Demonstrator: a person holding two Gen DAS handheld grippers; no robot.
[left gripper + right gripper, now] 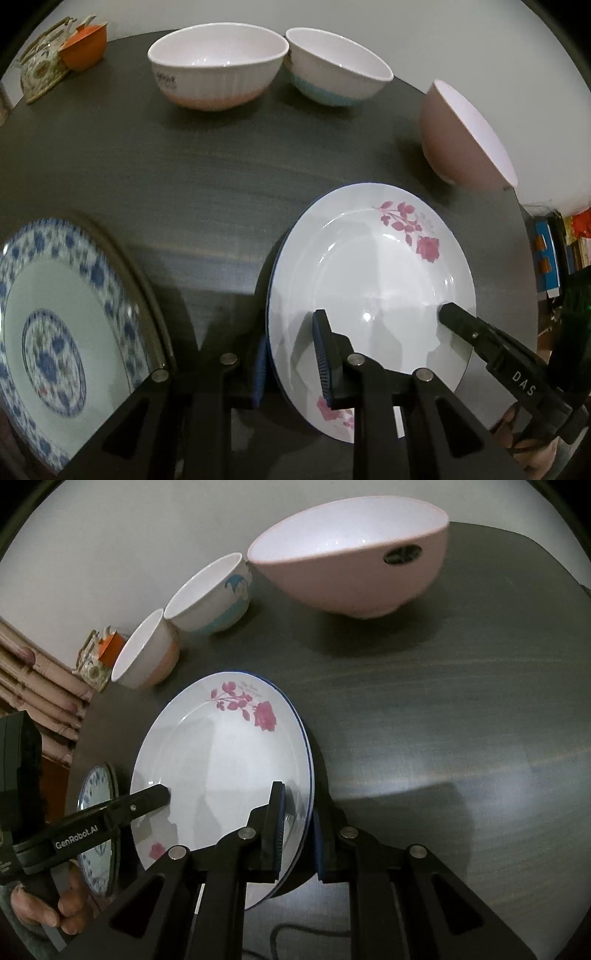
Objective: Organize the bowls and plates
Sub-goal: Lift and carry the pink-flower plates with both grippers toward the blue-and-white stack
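A white plate with pink roses (373, 280) (225, 760) lies on top of a blue-rimmed plate whose edge (308, 760) shows under it, on the dark table. My left gripper (291, 354) straddles the stack's left rim, one finger above, one below. My right gripper (299, 830) straddles the opposite rim the same way; its finger (465, 325) shows over the plate in the left wrist view. A blue-patterned plate (55, 332) (98, 827) lies to the left. Three bowls stand behind: pink-based (218, 66) (147, 657), blue-based (332, 68) (210, 598), and a large pink one (461, 136) (351, 554).
An orange box and a patterned holder (62, 55) sit at the table's far left corner. The table's far edge (406, 85) meets a white wall. Colourful clutter (554, 251) lies beyond the right table edge. A hand (55, 904) holds the left gripper.
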